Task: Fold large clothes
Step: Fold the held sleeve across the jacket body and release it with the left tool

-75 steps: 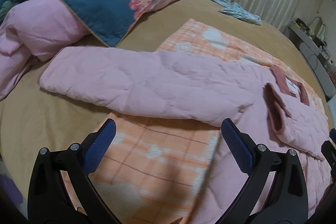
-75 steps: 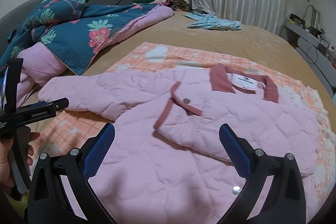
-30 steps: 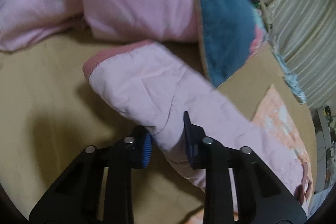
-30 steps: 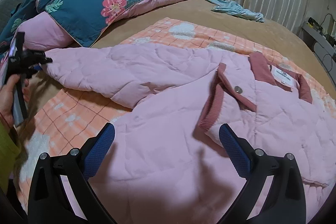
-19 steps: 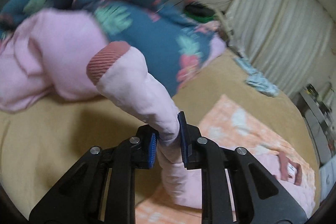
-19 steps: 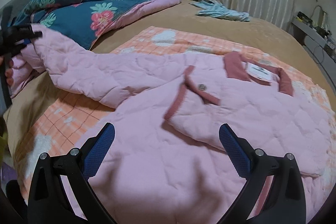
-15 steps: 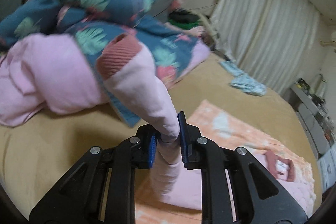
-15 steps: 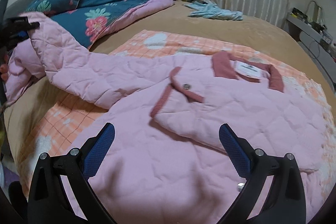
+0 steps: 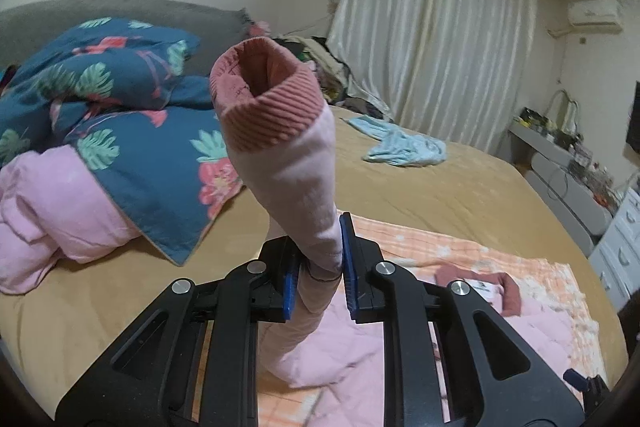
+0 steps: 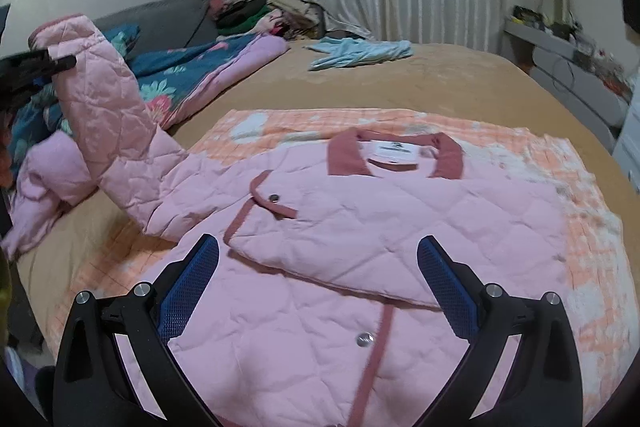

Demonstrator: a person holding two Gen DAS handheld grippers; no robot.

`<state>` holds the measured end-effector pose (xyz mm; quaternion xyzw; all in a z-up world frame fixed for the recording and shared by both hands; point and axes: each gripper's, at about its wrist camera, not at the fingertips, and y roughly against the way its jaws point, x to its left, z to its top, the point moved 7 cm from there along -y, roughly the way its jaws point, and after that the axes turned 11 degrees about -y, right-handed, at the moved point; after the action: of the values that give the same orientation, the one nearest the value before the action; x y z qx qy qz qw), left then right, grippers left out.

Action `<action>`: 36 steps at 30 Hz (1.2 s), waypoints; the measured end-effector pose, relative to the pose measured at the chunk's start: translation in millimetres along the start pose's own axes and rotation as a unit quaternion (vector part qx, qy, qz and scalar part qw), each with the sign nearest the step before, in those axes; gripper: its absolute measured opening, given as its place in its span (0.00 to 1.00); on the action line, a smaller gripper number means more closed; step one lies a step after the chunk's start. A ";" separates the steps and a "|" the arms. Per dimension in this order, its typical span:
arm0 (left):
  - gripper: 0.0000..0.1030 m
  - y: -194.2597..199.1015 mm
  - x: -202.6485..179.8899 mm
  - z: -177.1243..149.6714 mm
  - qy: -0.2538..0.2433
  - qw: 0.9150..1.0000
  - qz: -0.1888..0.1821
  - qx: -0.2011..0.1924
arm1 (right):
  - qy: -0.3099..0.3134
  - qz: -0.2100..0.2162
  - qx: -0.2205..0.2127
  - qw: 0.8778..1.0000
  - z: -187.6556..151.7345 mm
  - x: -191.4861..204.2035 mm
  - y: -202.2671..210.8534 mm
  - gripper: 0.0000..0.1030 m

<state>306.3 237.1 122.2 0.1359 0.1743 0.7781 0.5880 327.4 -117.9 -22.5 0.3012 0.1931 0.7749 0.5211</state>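
A pink quilted jacket (image 10: 400, 227) with dark pink collar and trim lies front-up on an orange checked blanket (image 10: 580, 219) on the bed. My left gripper (image 9: 318, 267) is shut on the jacket's sleeve (image 9: 304, 187) just below its ribbed cuff (image 9: 268, 107) and holds it raised well above the bed. The raised sleeve (image 10: 108, 115) and the left gripper (image 10: 36, 67) also show at the left of the right wrist view. My right gripper (image 10: 318, 291) is open and empty, hovering over the jacket's lower front.
A blue floral duvet (image 9: 132, 131) with pink lining is bunched at the left of the tan bed (image 9: 460, 195). A light blue garment (image 10: 360, 53) lies at the far side. Curtains (image 9: 432, 67) and a cluttered white desk (image 9: 568, 163) stand beyond.
My left gripper closed on the sleeve near the cuff and lifted it high off the bed, toward the jacket body. My right gripper stayed open over the jacket.
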 end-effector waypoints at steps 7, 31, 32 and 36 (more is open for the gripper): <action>0.10 7.7 -57.2 -3.2 -0.039 0.999 -0.024 0.001 | -0.024 -0.006 -0.013 1.000 0.2 -36.4 27.0 0.96; 0.04 -2.0 -267.6 -110.7 -0.210 0.966 -0.146 0.046 | -0.109 -0.074 -0.020 0.991 -26.8 -161.0 53.3 0.96; 0.04 -1.7 -274.0 -118.1 -0.217 0.963 -0.150 0.048 | -0.117 -0.076 -0.019 0.990 -29.2 -166.5 52.9 0.96; 0.05 0.3 -298.0 -144.8 -0.246 0.952 -0.170 0.060 | -0.146 -0.081 -0.015 0.986 -38.0 -186.9 53.5 0.96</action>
<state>326.7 -65.9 -10.3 0.3269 0.0910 0.5968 0.7271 316.5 -310.5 -67.6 0.3867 0.1266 0.6806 0.6093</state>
